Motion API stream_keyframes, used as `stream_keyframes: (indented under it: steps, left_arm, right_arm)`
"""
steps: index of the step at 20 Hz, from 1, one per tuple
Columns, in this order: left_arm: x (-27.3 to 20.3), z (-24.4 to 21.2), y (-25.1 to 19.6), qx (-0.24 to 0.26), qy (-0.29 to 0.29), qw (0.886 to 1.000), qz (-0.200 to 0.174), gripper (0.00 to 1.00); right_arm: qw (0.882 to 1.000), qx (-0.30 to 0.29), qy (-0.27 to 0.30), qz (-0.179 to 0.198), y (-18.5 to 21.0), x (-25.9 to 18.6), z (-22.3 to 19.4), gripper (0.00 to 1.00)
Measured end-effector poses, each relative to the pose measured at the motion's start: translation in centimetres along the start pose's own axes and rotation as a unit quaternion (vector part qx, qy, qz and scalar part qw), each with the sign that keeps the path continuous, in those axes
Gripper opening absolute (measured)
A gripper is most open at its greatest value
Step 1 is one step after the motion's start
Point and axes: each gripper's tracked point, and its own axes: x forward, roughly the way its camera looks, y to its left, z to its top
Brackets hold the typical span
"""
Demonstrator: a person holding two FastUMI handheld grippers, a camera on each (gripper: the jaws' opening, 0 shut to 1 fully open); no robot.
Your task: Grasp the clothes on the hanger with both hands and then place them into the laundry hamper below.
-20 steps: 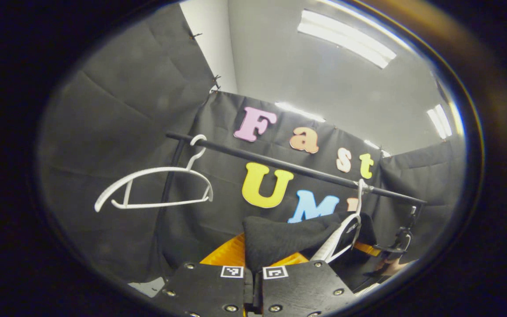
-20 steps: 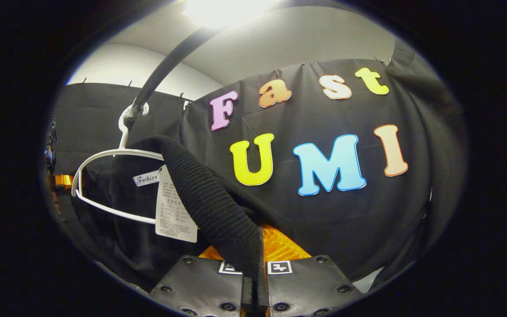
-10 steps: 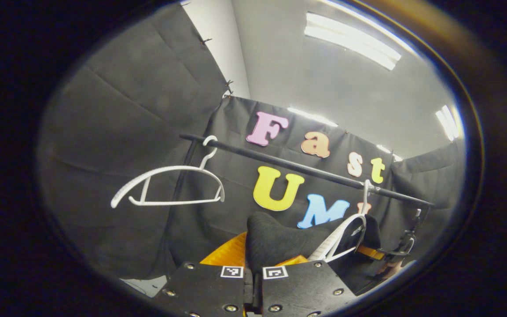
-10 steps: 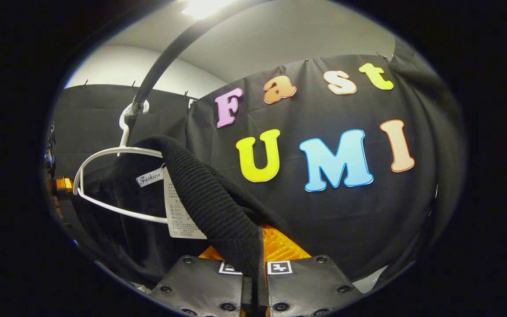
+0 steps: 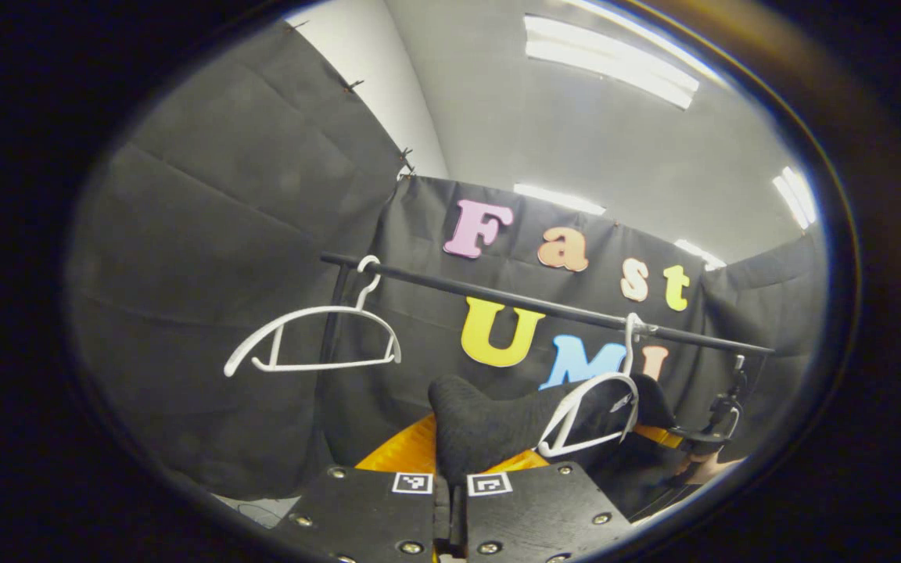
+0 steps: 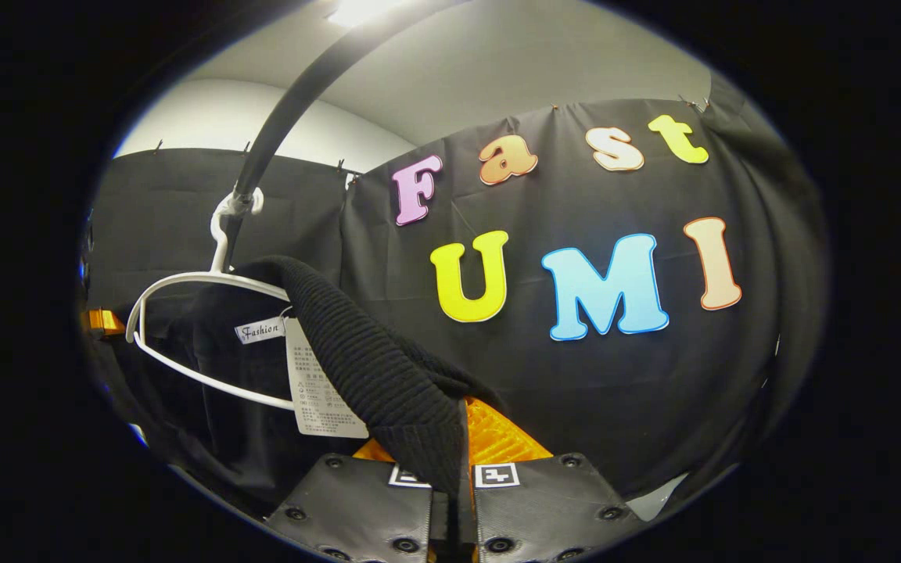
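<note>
The white plastic hanger (image 5: pixel 587 414) has swung lower-centre, both pairs of fingers clamped on the black knit garment (image 6: pixel 372 375), hamper drop pending.

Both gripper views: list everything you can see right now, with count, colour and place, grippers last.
Rail: one, black, running across the booth in front of the cloth wall.
Empty hanger: one, white, hooked on the rail's left end in the left gripper view.
Second hanger: one, white, hooked on the rail, the garment partly pulled off it.
Garment: one, black knit, stretched from the second hanger to both grippers.
Tags: two, white, hanging inside the garment's neck.
Ceiling lights: several, white strips overhead.
Left gripper: closed on the garment's near end.
Right gripper: closed on a fold of the garment.
Hand: one, holding the far gripper at lower right of the left gripper view.
</note>
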Motion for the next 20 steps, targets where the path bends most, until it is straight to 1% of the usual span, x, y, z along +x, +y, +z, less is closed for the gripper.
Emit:
stream_keyframes:
  steps: [2,5,8,10,13,16,17,20]
  left_arm:
    - [-0.2,-1.0,-0.1,-0.002,0.007,1.000,0.005,0.00]
    - [-0.1,-2.6,-0.6,-0.039,0.006,0.999,-0.001,0.01]
    - [0.1,-4.3,0.4,-0.073,0.004,0.997,0.001,0.01]
    - [0.7,-5.3,1.6,-0.088,0.006,0.996,0.007,0.01]
    - [1.2,-8.2,3.5,-0.090,0.040,0.995,0.016,0.01]
    - [0.1,-10.9,3.9,-0.068,0.067,0.995,0.018,0.00]
    - [0.1,-11.5,4.0,-0.069,0.070,0.995,0.020,0.01]
    - [0.7,-13.7,3.4,-0.098,0.078,0.992,0.026,0.01]
  right_arm:
    - [1.000,-0.011,-0.001,-0.004,0.0,0.2,-0.4,0.09]
    - [0.999,-0.026,-0.004,-0.018,-0.3,0.8,-0.7,0.09]
    - [0.999,-0.036,-0.003,-0.030,-0.4,1.4,-1.3,0.09]
    - [0.998,-0.060,-0.005,-0.034,-0.5,2.0,-1.7,0.09]
    - [0.996,-0.085,0.005,-0.037,-1.3,3.8,-3.2,0.09]
    - [0.995,-0.090,0.005,-0.044,-1.6,4.7,-3.7,0.09]
    - [0.995,-0.096,0.006,-0.042,-1.5,5.0,-4.1,0.09]
    - [0.991,-0.126,0.015,-0.033,-0.9,5.5,-5.6,0.09]
